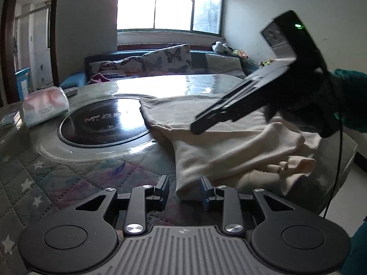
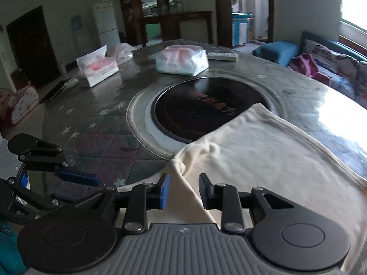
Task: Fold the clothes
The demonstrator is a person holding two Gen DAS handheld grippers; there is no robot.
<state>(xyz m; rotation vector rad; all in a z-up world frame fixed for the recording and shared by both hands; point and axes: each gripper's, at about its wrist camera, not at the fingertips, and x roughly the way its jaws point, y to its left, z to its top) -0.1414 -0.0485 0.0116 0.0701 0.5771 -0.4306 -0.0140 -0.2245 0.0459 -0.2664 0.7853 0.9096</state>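
Daylight pours through the window (image 1: 169, 4), blown out white, with heavy glare on the counter (image 1: 174, 84) just below it. Room's dim otherwise. Fisheye bends the edges; right gripper (image 1: 197, 128) motion-blurred.

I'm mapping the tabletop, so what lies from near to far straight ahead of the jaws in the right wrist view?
Cream garment → round black cooktop → wrapped tissue pack → dark wooden cabinet beyond the table.
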